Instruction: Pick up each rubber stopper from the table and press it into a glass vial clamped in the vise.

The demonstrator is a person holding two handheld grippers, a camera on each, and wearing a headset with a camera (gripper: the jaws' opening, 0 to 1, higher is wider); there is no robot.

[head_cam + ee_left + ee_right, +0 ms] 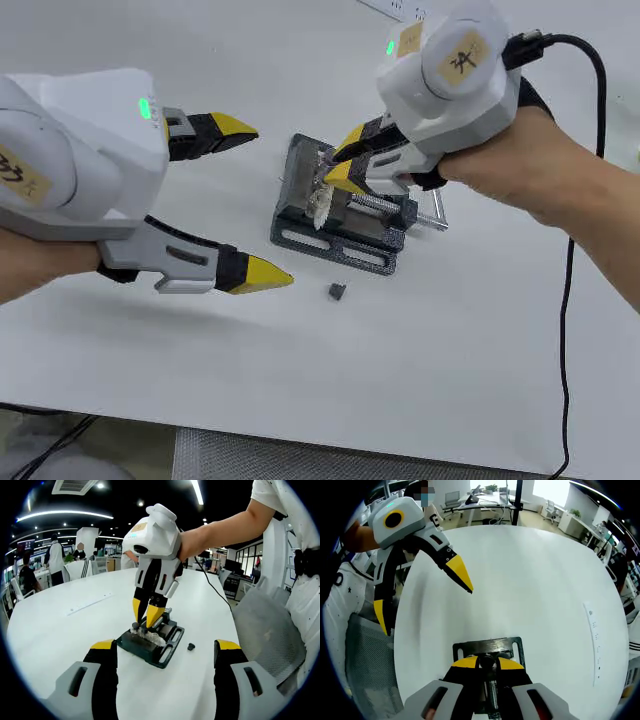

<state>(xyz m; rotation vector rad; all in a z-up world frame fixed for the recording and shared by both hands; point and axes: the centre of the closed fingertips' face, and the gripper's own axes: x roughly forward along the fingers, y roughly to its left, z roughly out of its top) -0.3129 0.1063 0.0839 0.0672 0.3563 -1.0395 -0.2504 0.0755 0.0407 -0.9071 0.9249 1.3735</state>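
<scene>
A dark vise (345,235) stands mid-table with clear glass vials (322,205) clamped in it. My right gripper (343,165) hangs directly over the vials, shut on a dark rubber stopper (487,661) that sits just above the vise (510,645). In the left gripper view the right gripper (145,614) points straight down, and the stopper (135,626) is at a vial top on the vise (160,652). One loose stopper (337,291) (190,646) lies on the table in front of the vise. My left gripper (255,200) (165,645) (422,605) stands wide open left of the vise, holding nothing.
The white round table (450,380) has bare room in front of and left of the vise. Its near edge (300,440) is close to me. A black cable (575,250) trails down the right side. A ruler strip (592,635) lies far across the table. The vise screw handle (432,218) sticks out right.
</scene>
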